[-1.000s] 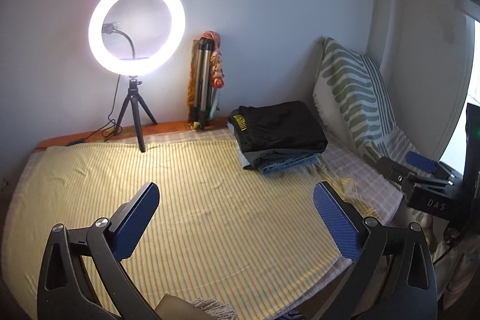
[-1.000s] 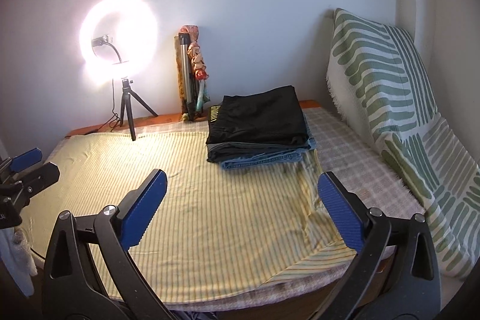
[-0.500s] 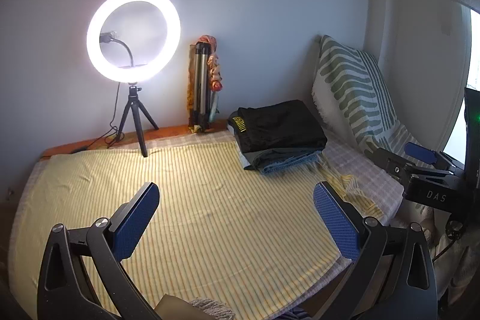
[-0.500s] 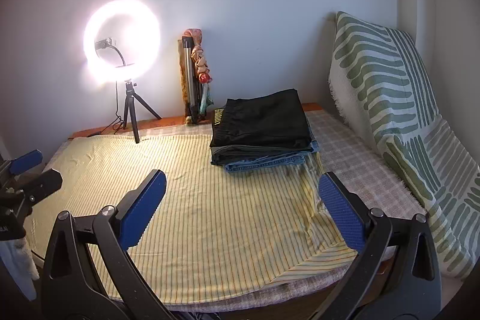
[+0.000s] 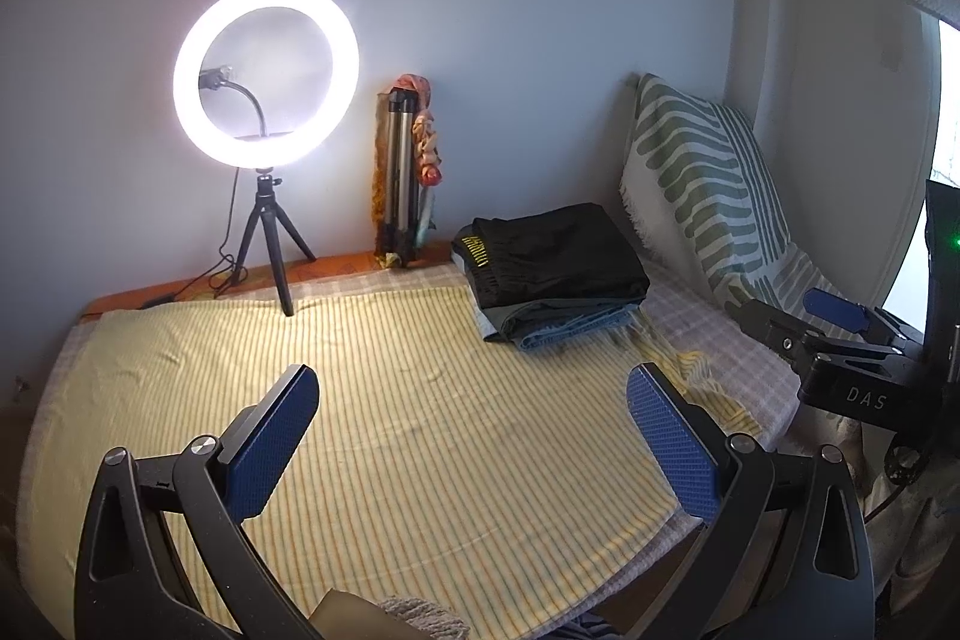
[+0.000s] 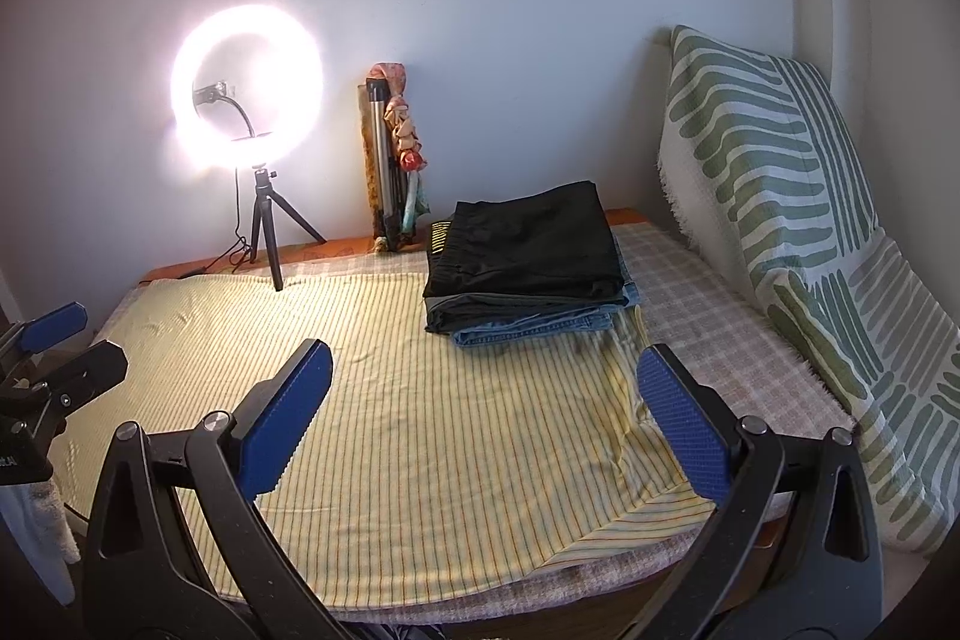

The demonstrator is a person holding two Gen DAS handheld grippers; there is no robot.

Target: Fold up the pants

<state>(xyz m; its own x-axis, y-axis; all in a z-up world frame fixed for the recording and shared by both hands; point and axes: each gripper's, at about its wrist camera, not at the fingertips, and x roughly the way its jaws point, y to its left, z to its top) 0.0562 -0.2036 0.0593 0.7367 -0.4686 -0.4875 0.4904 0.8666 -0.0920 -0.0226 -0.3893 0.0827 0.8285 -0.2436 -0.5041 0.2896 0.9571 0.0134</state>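
Both cameras sit at the near edge of the yellow striped cloth (image 5: 420, 430), raised above it and facing the back wall. The left wrist view looks from the cloth's left part, angled slightly right, catching the right gripper (image 5: 834, 322) at its right border. The right wrist view stands further right, nearer the striped cushion (image 6: 780, 172). Both share the ring light (image 5: 267, 76) (image 6: 246, 100), the folded stack (image 5: 552, 274) (image 6: 528, 256) and the cloth (image 6: 420, 430).

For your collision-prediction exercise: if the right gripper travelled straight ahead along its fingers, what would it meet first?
Probably the yellow striped cloth on the bed, just short of the folded pants stack. The open right gripper points slightly downward, though depth is uncertain.
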